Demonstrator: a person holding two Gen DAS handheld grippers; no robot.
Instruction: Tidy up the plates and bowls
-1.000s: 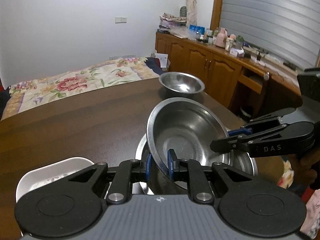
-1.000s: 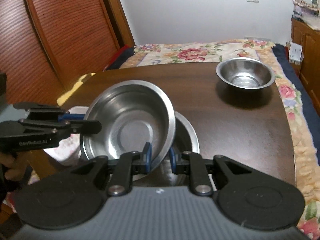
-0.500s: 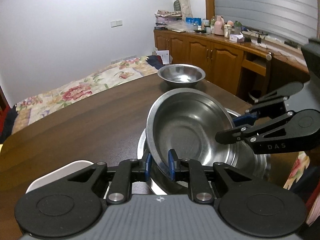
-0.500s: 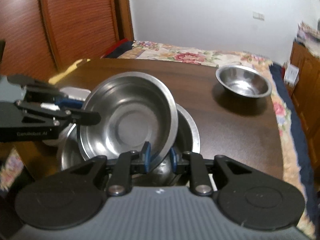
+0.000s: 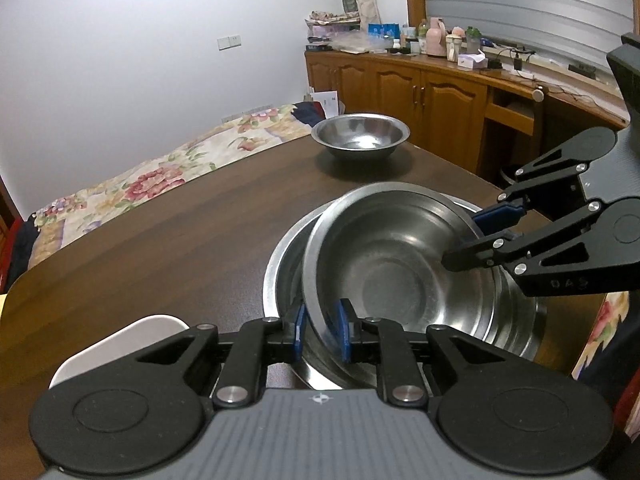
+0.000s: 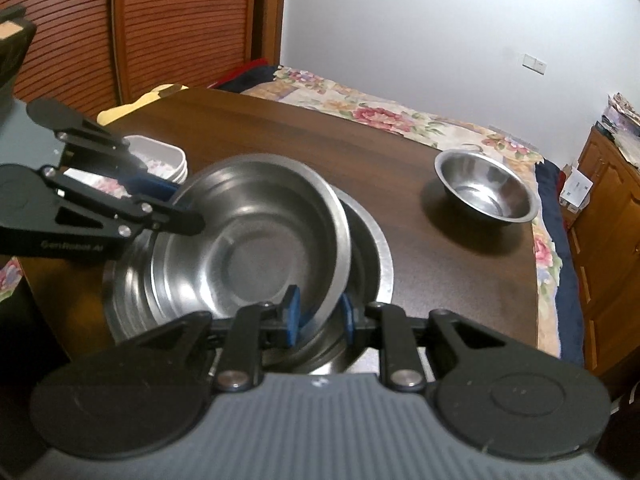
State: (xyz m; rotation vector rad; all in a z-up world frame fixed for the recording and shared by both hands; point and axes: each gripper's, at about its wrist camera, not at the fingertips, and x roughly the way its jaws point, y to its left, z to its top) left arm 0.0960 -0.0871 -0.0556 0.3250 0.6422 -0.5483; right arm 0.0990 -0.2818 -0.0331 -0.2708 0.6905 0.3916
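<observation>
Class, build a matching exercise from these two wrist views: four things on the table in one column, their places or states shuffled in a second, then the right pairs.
Things
1. held bowl
2. big bowl
3. far bowl
4. white dishes

States
A. stands alone near the table's far edge
B. stacked beside the left hand-held gripper
C. tilted, rim clamped on two sides
D. sits under the tilted one

Pairs: 1-C, 2-D, 3-A, 4-B

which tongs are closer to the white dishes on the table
Left. The left tongs grip the steel bowl's rim right beside the white dishes; the right tongs grip the opposite rim, the bowl between.
</observation>
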